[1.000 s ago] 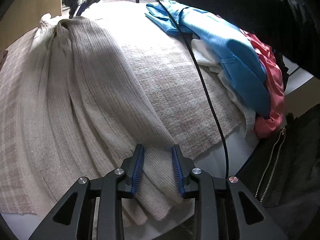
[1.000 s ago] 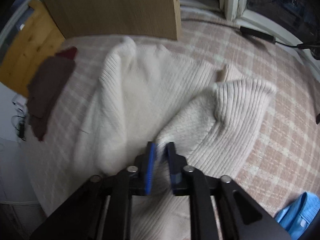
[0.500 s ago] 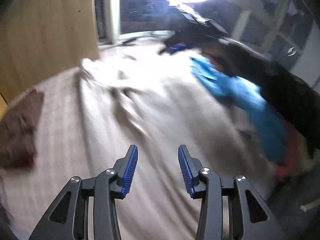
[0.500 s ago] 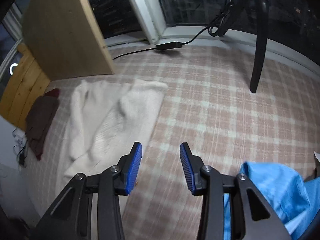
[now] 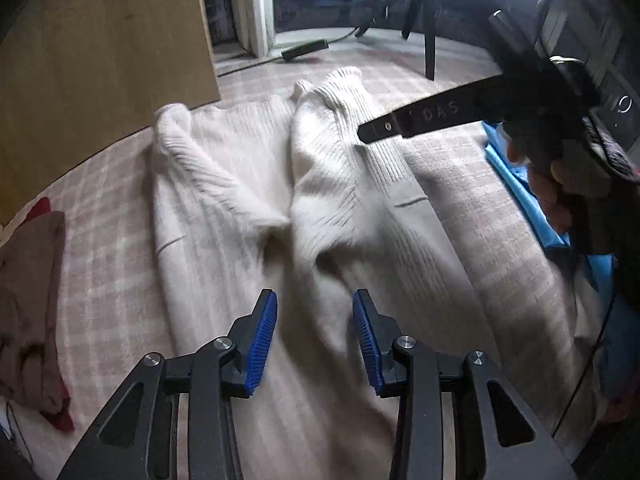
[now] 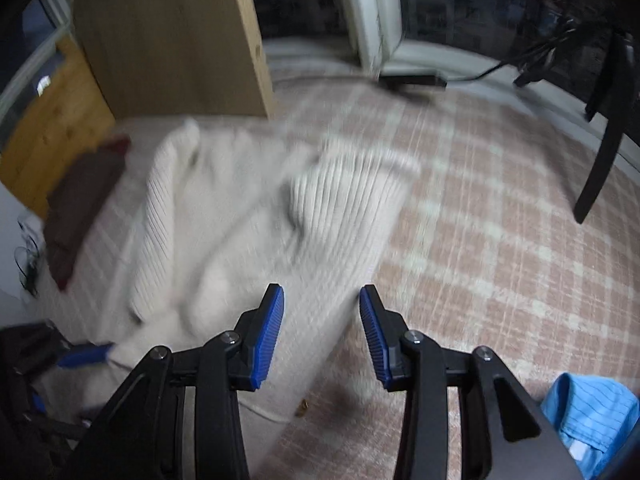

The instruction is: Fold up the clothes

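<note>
A cream ribbed sweater lies on a pink plaid blanket, both sides folded in along its length. My left gripper is open and empty, held just above the sweater's near end. My right gripper is open and empty above the sweater's right edge; that view is blurred. The right gripper also shows in the left wrist view, above the sweater's right side.
A dark brown garment lies at the left; it also shows in the right wrist view. A blue shirt lies at the right. A wooden panel stands behind. A black stand leg and a cable are by the window.
The right gripper has let go of the sweater fold and opened, lifted away, then come back over the sweater. The left gripper has swung from the hem toward the sweater's length.
</note>
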